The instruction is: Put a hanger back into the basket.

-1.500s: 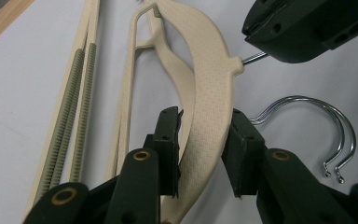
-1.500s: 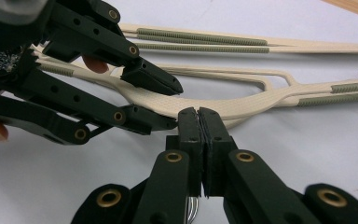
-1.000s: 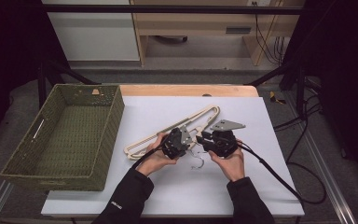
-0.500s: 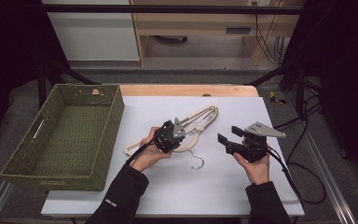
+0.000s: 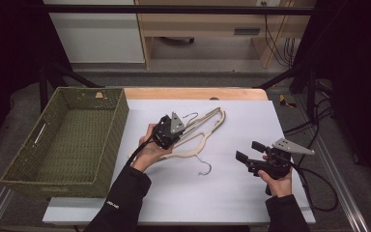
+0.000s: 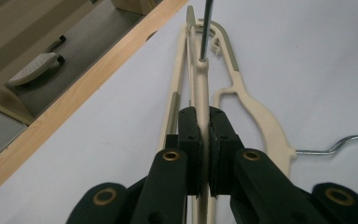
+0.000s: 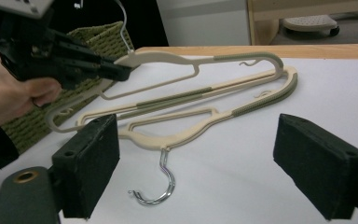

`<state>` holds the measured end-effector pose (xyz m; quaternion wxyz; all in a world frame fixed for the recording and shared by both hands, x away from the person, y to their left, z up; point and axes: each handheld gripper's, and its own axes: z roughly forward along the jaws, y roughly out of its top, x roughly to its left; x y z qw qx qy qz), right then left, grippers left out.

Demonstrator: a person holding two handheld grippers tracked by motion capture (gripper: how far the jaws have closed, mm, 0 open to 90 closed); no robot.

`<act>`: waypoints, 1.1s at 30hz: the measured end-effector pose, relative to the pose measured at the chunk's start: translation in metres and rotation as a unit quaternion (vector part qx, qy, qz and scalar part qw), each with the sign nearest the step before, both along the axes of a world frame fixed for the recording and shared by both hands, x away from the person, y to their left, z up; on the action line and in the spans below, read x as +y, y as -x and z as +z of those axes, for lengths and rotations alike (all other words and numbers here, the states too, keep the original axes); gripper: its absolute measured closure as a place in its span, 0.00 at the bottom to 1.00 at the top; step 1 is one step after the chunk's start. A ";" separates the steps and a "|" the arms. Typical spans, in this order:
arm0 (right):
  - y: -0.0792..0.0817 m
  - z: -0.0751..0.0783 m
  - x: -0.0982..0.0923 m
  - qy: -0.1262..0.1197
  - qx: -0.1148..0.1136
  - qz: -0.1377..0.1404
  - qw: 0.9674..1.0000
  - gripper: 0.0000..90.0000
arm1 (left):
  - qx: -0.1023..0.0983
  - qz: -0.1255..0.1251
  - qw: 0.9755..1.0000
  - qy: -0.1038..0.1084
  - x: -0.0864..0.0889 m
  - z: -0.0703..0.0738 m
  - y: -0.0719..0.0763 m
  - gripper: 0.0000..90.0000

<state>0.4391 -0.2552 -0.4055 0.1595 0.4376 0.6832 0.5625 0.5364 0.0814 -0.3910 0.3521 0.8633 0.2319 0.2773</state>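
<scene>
left gripper (image 5: 171,130): you're clamping the top hanger (image 6: 200,88) by its neck, mid-table | right gripper (image 5: 253,155): jaws just been opening, empty, hanging near the right edge | tip: you're lifting it toward the basket (image 5: 58,181), so go slow, the lower hanger (image 5: 193,151) is lying right underneath

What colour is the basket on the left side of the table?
Olive green woven basket, best seen in the high view.

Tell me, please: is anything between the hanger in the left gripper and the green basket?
Nothing visible. The left gripper holds the upper hanger; only bare white table separates it from the woven basket, which looks empty.
</scene>
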 end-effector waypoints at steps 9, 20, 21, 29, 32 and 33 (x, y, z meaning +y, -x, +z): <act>0.002 -0.001 0.001 0.027 -0.007 -0.007 1.000 0.13 | -0.003 0.014 1.000 0.028 0.010 0.011 0.009 0.95; 0.005 -0.001 0.001 0.054 -0.018 -0.011 0.998 0.10 | 0.003 0.011 0.997 0.071 0.042 0.051 0.043 0.95; 0.005 -0.001 0.001 0.054 -0.018 -0.011 0.998 0.10 | 0.003 0.011 0.997 0.071 0.042 0.051 0.043 0.95; 0.010 0.002 0.002 0.070 -0.033 -0.010 0.997 0.07 | 0.011 0.001 0.994 0.108 0.068 0.086 0.071 0.95; 0.012 0.003 0.001 0.073 -0.033 -0.009 0.997 0.07 | 0.010 -0.001 0.993 0.114 0.077 0.098 0.076 0.95; 0.012 0.003 0.001 0.072 -0.034 -0.012 0.997 0.07 | 0.010 -0.001 0.993 0.114 0.077 0.098 0.076 0.95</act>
